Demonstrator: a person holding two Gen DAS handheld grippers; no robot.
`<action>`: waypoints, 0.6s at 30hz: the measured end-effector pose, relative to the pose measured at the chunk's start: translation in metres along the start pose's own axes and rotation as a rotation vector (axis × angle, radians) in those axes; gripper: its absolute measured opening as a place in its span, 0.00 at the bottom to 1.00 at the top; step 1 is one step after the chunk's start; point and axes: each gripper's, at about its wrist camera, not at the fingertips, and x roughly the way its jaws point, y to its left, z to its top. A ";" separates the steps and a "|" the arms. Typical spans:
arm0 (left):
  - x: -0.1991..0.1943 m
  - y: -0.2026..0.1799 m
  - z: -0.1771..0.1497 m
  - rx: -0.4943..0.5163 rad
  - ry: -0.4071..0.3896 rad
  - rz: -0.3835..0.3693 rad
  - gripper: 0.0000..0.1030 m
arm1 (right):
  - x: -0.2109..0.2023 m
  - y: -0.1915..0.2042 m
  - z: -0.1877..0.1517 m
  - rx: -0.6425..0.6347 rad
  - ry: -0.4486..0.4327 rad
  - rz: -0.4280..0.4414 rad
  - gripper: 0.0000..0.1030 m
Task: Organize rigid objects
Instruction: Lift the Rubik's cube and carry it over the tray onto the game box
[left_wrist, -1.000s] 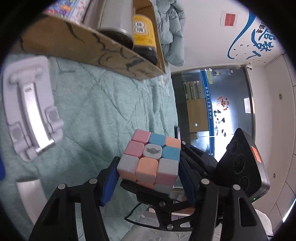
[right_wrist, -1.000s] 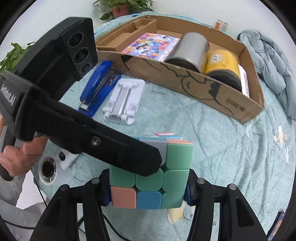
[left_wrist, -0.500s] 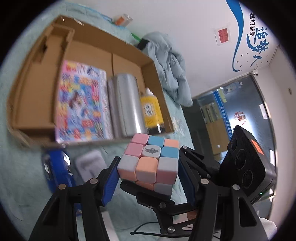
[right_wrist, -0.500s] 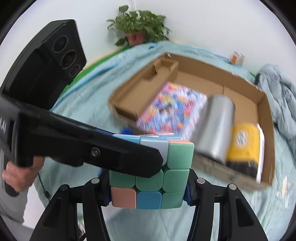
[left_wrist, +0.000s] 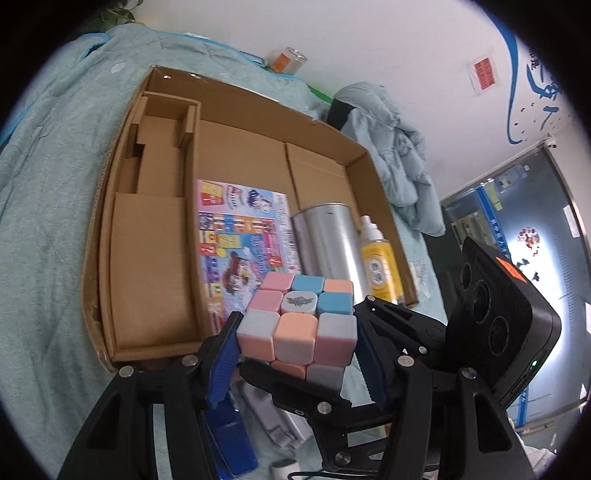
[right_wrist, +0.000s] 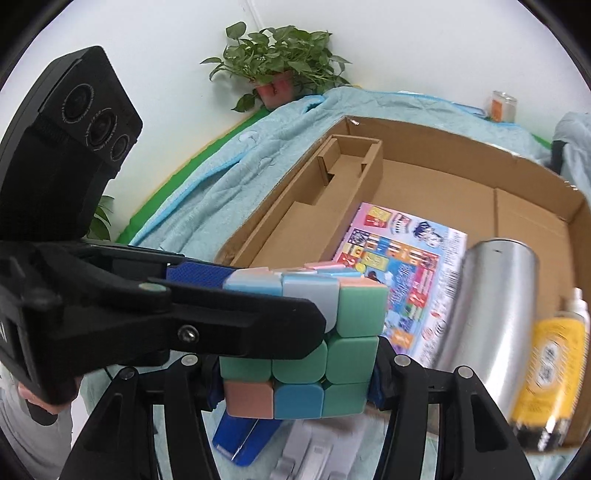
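Observation:
Both grippers are shut on one pastel puzzle cube (left_wrist: 297, 325), which shows green faces in the right wrist view (right_wrist: 321, 347). My left gripper (left_wrist: 295, 354) grips its sides; my right gripper (right_wrist: 295, 380) grips it from the other axis. The cube hangs above the near edge of an open cardboard box (left_wrist: 155, 258). The box holds a colourful booklet (left_wrist: 240, 240), a silver can (left_wrist: 328, 240) and a yellow bottle (left_wrist: 380, 266). The box also shows in the right wrist view (right_wrist: 424, 173).
A blue stapler (right_wrist: 243, 435) and a white phone stand (right_wrist: 317, 454) lie on the teal blanket (left_wrist: 44, 166) below the cube. A crumpled grey-blue jacket (left_wrist: 391, 155) lies beyond the box. A potted plant (right_wrist: 277, 70) stands at the wall.
Both grippers have lifted the cube and carried it from over the blanket toward the box; the box's inside is now seen from above. The grip on the cube is unchanged.

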 end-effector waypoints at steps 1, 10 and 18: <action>0.003 0.003 -0.001 0.000 0.000 0.023 0.56 | 0.007 -0.003 0.000 0.004 0.006 0.017 0.55; 0.015 0.002 -0.013 -0.004 -0.090 0.190 0.56 | 0.016 -0.017 -0.016 0.017 0.028 0.024 0.58; 0.018 -0.005 -0.014 -0.007 -0.115 0.240 0.56 | 0.018 -0.025 -0.021 0.004 0.025 0.045 0.55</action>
